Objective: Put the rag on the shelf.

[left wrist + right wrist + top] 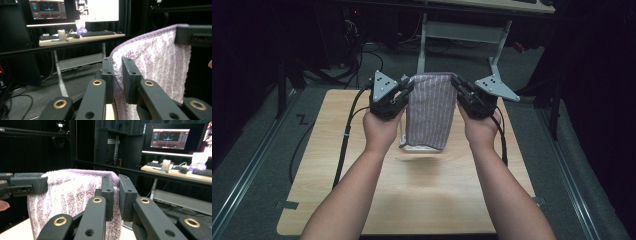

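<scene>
A person held a purple striped towel hanging folded above the far half of the tabletop, clear of the wood. The left gripper and right gripper each pinched a top corner, jaws narrow on the cloth. Keeping both grips level and evenly spaced would likely let it settle flat. The gripper views showed terry pile clamped between pads; the high view showed the free lower hem.

both grippers raised, clamped
</scene>
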A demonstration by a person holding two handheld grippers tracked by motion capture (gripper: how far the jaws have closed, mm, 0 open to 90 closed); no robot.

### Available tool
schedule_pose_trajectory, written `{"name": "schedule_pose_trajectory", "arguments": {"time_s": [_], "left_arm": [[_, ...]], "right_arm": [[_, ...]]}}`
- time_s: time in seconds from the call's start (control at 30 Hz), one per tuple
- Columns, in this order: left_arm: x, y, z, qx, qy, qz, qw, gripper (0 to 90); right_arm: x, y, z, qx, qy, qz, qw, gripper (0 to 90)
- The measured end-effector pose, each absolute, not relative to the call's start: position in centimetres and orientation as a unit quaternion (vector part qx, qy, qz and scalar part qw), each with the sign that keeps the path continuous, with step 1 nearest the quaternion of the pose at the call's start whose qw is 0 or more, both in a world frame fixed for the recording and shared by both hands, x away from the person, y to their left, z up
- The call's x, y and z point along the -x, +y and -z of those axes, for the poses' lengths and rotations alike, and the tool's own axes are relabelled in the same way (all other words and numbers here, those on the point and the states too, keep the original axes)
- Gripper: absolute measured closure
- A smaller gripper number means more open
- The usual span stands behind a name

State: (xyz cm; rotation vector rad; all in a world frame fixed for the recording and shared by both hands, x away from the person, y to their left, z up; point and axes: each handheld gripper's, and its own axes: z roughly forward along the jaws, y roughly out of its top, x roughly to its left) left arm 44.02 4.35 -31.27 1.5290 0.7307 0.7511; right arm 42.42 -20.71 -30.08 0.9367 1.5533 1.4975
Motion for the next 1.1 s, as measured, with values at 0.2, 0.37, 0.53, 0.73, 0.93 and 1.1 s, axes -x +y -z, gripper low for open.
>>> {"name": "schedule_pose_trajectory", "arguments": {"time_s": [0.2,0.37,0.53,0.73,0.93,1.1], "left_arm": [[-45.2,5.0,31.1,-0.67,0.324,-0.316,0.589,81.2],[-45.8,5.3,31.1,-0.674,0.328,-0.324,0.577,81.2],[-46.2,5.2,31.1,-0.673,0.329,-0.315,0.582,81.2],[-47.8,4.9,30.3,-0.676,0.326,-0.329,0.573,81.1],[-50.1,3.9,30.5,-0.692,0.323,-0.341,0.547,80.5],[-51.8,3.3,32.6,-0.703,0.35,-0.332,0.522,78.8]], "right_arm": [[-44.0,-20.5,30.2,-0.374,0.61,-0.596,0.364,84.2],[-44.8,-19.7,31.0,-0.378,0.615,-0.584,0.372,84.5],[-45.2,-19.7,30.9,-0.378,0.616,-0.579,0.378,84.4],[-47.1,-19.7,29.7,-0.376,0.627,-0.56,0.39,84.4],[-49.6,-19.6,29.8,-0.379,0.641,-0.524,0.414,84.0],[-51.3,-19.8,31.1,-0.396,0.654,-0.507,0.398,83.7]]}}
